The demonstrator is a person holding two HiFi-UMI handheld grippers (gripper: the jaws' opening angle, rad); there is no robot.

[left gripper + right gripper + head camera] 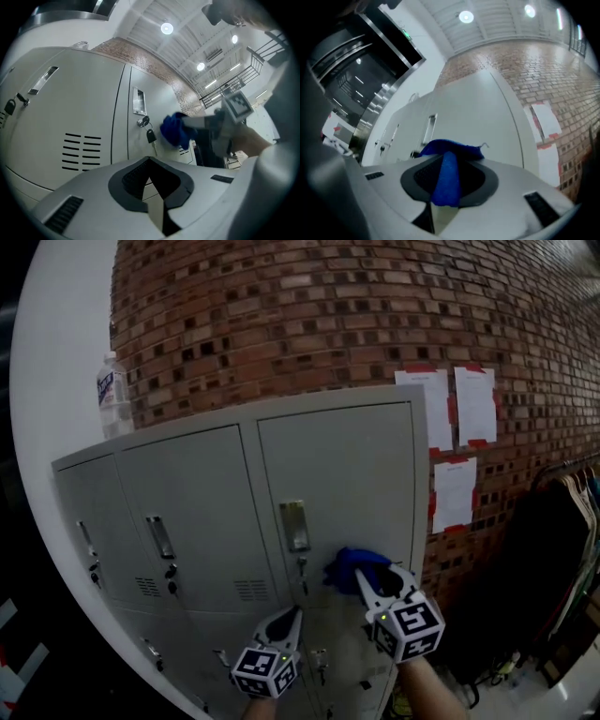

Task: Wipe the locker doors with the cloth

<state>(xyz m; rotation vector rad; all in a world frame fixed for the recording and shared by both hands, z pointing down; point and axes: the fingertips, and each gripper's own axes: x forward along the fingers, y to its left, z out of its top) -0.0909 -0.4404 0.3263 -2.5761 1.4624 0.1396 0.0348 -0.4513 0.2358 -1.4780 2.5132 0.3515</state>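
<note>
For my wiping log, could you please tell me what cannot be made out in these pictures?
1. Head view: where the blue cloth meets the grey metal locker door, covered by the cloth itself and the right gripper.
2. Head view: print on the white paper sheets, too small.
3. Head view: label on the clear plastic bottle, too small and dim.
4. Head view: lower locker row, cut off by the bottom edge.

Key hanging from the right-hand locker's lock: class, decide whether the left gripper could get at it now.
Probably yes: the left gripper is empty, aimed at that door, with nothing between it and the key; the cloth sits aside.
</note>
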